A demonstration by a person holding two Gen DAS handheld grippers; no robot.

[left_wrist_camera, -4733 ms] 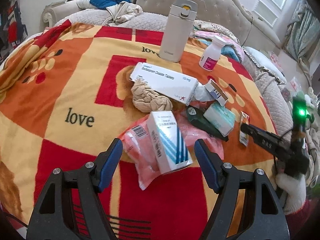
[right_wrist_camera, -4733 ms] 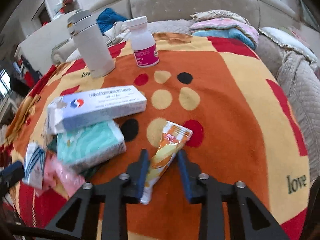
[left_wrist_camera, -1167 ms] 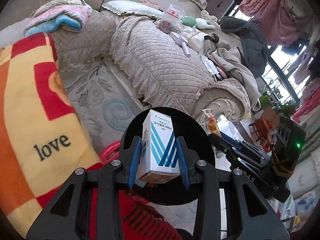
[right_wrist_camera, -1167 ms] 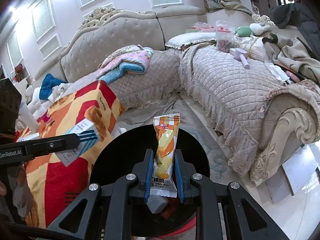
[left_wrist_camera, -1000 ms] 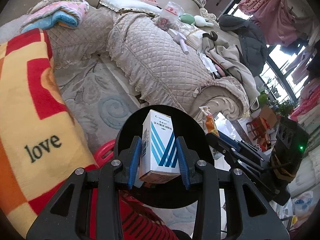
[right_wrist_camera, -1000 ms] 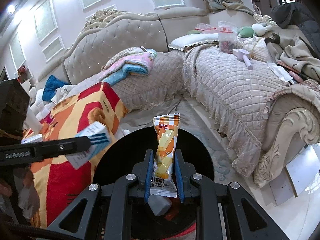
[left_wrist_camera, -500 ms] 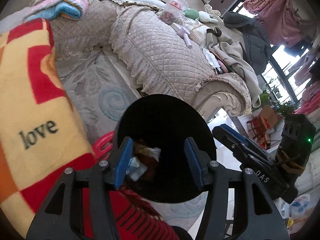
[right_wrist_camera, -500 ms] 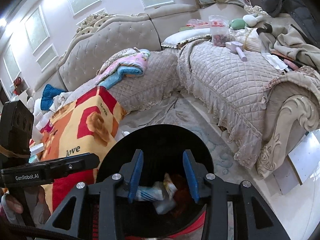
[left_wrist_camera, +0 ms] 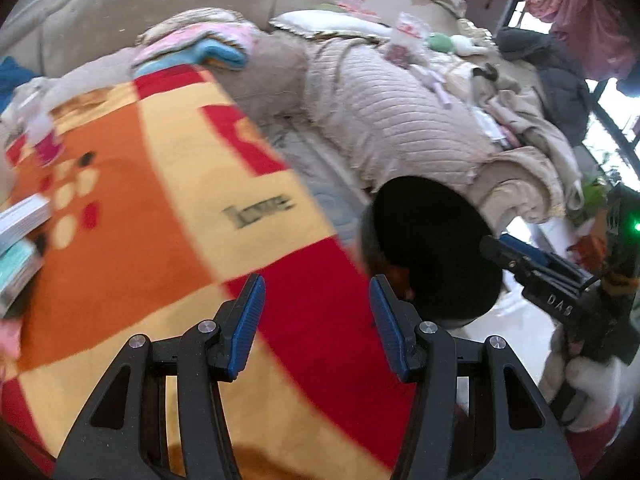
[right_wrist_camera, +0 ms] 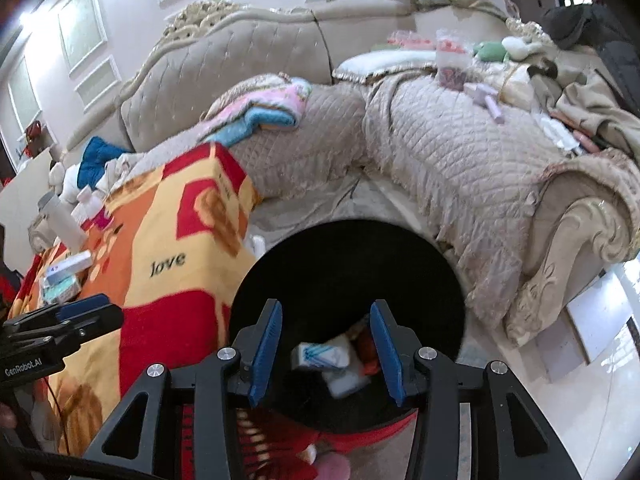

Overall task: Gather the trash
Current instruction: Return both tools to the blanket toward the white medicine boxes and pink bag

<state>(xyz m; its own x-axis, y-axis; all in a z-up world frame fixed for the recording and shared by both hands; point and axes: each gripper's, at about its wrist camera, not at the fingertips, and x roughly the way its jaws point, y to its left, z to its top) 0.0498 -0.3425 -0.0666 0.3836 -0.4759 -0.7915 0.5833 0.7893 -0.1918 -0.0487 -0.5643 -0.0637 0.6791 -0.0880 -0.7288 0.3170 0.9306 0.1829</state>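
Hovering with fingers wide and empty, the right gripper hangs above the black bin where the striped box lies; the left gripper, equally wide, faces the blanket's corner, likely for more trash.

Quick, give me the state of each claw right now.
Left claw: open, holding nothing, over the blanket.
Right claw: open, holding nothing, above the black bin.

Blanket-covered table beside my bin

The orange, yellow and red "love" blanket carries a white bottle, medicine boxes and a teal packet at its far side.
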